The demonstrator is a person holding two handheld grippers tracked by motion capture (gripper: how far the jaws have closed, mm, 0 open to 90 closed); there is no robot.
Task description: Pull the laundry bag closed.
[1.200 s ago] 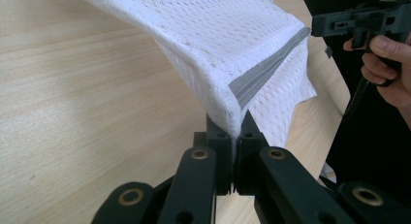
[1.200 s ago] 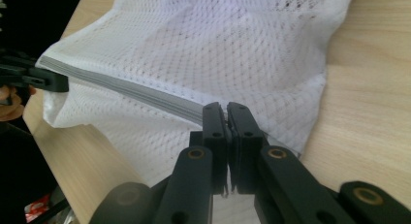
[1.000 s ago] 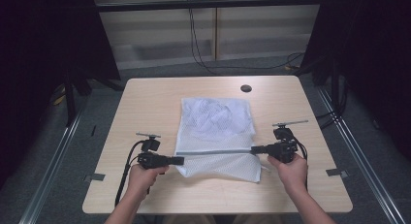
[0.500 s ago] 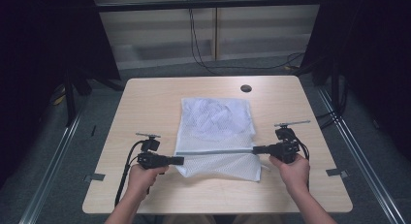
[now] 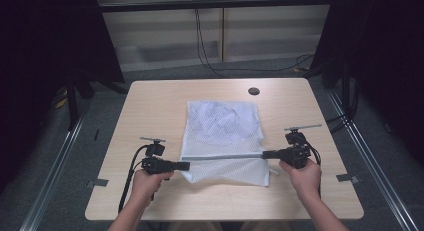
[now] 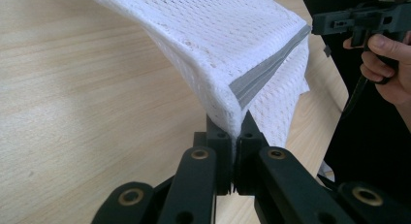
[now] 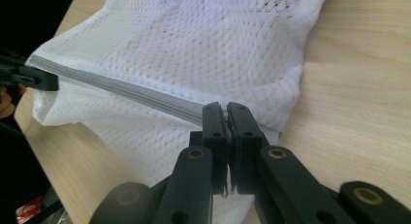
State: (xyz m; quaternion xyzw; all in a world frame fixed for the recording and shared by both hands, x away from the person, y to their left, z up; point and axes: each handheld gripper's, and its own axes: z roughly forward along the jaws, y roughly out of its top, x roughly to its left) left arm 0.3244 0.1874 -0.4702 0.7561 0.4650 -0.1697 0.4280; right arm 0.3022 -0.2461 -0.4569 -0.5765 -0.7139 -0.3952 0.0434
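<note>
— Where is the white mesh bag (image 5: 222, 136) lying?

— It is lying on the wooden table (image 5: 150, 111), around the middle and toward the near side. Its far part is resting flat on the wood, while its grey band (image 5: 222, 156) is being held up off the surface, stretched in a straight line from left to right.

— What is the left gripper (image 5: 186, 165) doing?

— It is pinching the left end of the grey band. In the left gripper view its jaws are standing pressed together with the corner of the mesh (image 6: 228, 64) clamped between them, the fabric rising away from the tips.

— And the right gripper (image 5: 265, 154)?

— It is clenching the right end of the same band. In the right gripper view the jaws are closed tight on the grey edge (image 7: 145, 95), and the bag is spreading away beyond them across the table.

— Is anything else sitting on the table?

— A small dark round hole or cap (image 5: 254, 91) is showing near the far edge, right of centre, well apart from the bag.
</note>
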